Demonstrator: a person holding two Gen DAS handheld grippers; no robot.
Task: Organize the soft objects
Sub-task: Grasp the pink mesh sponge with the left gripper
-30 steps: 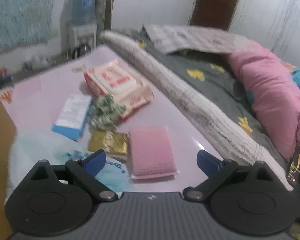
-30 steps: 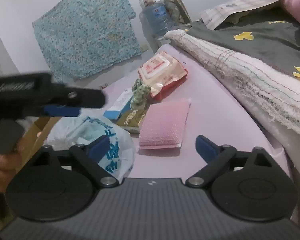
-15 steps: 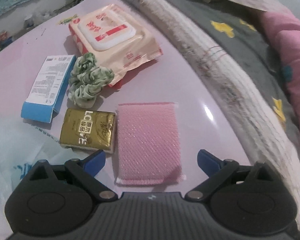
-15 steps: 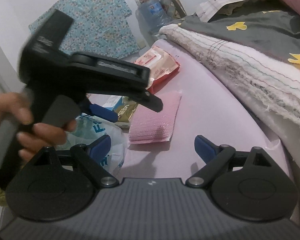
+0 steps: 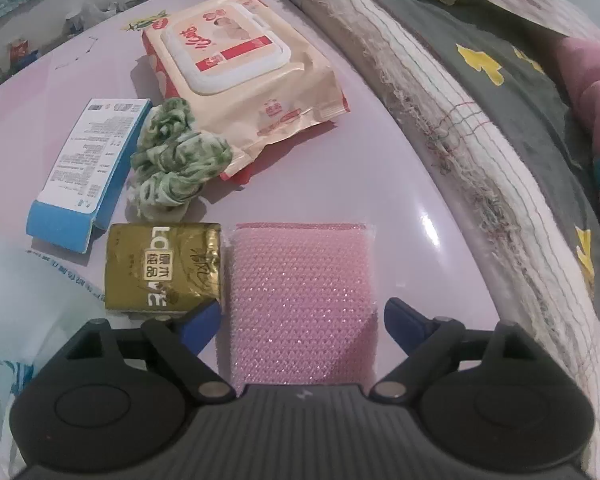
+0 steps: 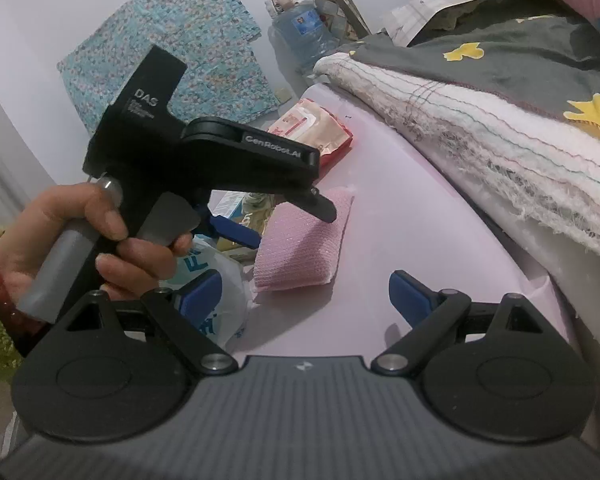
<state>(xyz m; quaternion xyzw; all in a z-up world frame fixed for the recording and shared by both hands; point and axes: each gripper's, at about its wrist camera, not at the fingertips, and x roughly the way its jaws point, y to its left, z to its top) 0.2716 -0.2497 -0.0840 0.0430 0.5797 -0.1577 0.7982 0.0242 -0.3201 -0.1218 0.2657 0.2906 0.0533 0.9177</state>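
Left wrist: flat pink mesh sponge (image 5: 300, 300), glittery.

A glossy pale lilac table (image 5: 380, 168) fills the near ground, with a bed pressed against its far edge. The bed carries a frayed white woven blanket (image 6: 480, 128), a dark grey cover with yellow shapes (image 6: 512, 60) and a pink quilt (image 5: 592, 80). Behind stands a plain white wall (image 6: 80, 8) hung with a blue floral cloth (image 6: 188, 52), and a large water bottle (image 6: 304, 32) stands near it.
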